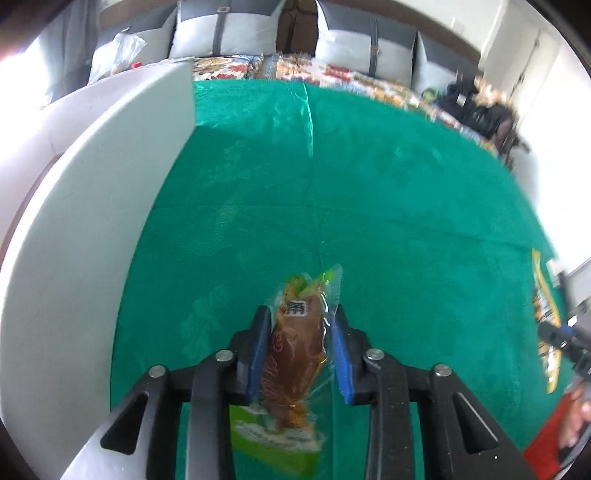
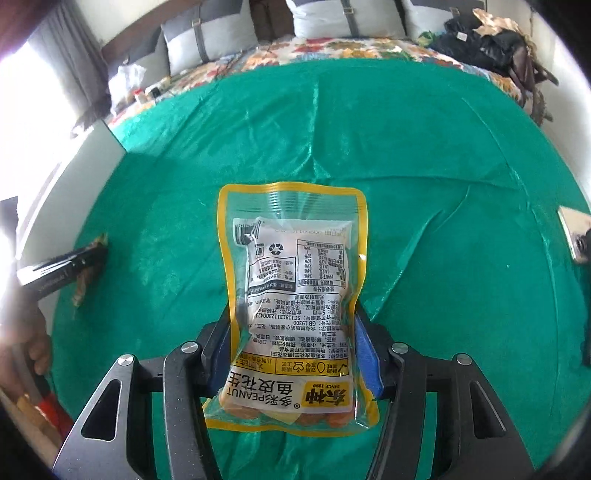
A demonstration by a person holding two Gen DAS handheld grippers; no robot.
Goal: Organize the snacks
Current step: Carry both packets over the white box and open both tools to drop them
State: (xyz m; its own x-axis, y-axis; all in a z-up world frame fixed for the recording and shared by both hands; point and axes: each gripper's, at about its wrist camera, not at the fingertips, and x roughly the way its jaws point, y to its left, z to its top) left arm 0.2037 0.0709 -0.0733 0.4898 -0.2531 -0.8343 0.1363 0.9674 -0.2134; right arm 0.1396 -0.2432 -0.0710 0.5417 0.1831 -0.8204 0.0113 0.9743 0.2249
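Two snack packs, one to each gripper, both held above the green cloth [image 2: 424,147]. Between the blue pads of the left gripper [image 1: 300,345], pinched: a clear pouch of brown meat [image 1: 295,347] with a green printed end, lengthwise along the fingers, its far tip poking out past them. Between the pads of the right gripper [image 2: 293,349], squeezed at its lower sides: a yellow-edged peanut bag [image 2: 291,280], back label facing up and print upside down, upper half standing free beyond the fingertips, orange nuts showing at the near end. Left of the cloth, a white board [image 1: 92,206] rising on edge. At the cloth's right edge in the right wrist view, a phone [image 2: 574,232]. Farther back, a flowered bedspread [image 2: 332,48] and grey-and-white pillows [image 1: 225,29] against the headboard.
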